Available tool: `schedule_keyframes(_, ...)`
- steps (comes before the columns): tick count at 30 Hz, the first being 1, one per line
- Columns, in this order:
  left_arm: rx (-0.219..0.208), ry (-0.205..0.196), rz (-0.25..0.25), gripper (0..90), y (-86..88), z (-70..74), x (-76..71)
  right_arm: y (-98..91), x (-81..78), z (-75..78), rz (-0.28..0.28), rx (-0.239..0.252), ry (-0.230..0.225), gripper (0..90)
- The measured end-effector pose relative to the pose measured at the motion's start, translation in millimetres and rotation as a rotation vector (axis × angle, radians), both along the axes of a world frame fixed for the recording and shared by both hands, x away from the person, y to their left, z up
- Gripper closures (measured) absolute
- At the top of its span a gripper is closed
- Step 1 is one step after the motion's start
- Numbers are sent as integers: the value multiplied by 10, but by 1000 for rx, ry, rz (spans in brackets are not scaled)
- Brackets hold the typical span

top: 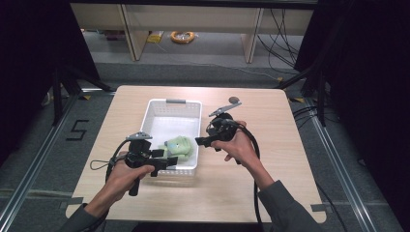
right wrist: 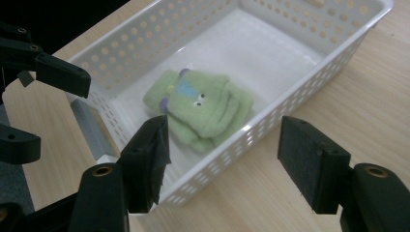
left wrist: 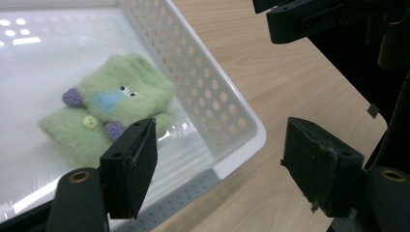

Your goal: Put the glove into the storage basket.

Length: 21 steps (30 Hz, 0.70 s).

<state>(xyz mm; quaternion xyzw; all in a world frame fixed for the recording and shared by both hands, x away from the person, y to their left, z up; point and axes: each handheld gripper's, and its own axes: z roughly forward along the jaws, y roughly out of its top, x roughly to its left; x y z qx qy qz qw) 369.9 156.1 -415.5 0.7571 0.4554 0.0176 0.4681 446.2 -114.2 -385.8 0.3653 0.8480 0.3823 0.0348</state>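
A folded green fuzzy cloth toy with purple knobs, a blue patch and small eyes lies in the near end of a white perforated basket. My left gripper hovers at the basket's near left corner, jaws open and empty. In the left gripper view, the toy lies beyond the left gripper, inside the basket. My right gripper hangs over the basket's right wall, open with nothing in it. From the right gripper view, the toy rests in the basket ahead of the right gripper.
The basket stands on a light wooden table with bare wood to its left and right. A small dark round object lies near the table's far edge. Beyond the table are wooden shelf legs and an orange coil on the floor.
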Motion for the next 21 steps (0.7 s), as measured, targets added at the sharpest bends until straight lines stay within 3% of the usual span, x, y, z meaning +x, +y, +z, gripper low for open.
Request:
schedule_keyframes(4, -2, -6, -3, 240, -35, 5, -25, -81, -37, 8, 1, 4, -10, 358)
schedule_keyframes(5, -3, -11, -9, 233, -61, 9, -42, -134, -75, 12, -12, 25, -18, 353)
schedule_keyframes(6, -3, -11, -9, 227, -61, 9, -42, -157, -93, 27, -18, 20, -3, 350)
schedule_keyframes(7, -1, -17, -20, 216, -76, 9, -50, -187, -106, 27, -17, 29, -23, 347)
schedule_keyframes(14, -8, -28, -44, 186, -174, 6, -120, -341, -189, 58, -27, 39, -56, 331)
schedule_keyframes(18, -5, -34, -63, 185, -222, 9, -170, -455, -275, 73, -23, 55, -56, 329)
schedule_keyframes(21, -20, -37, -83, 185, -267, 5, -213, -584, -380, 89, -50, 56, -61, 327)
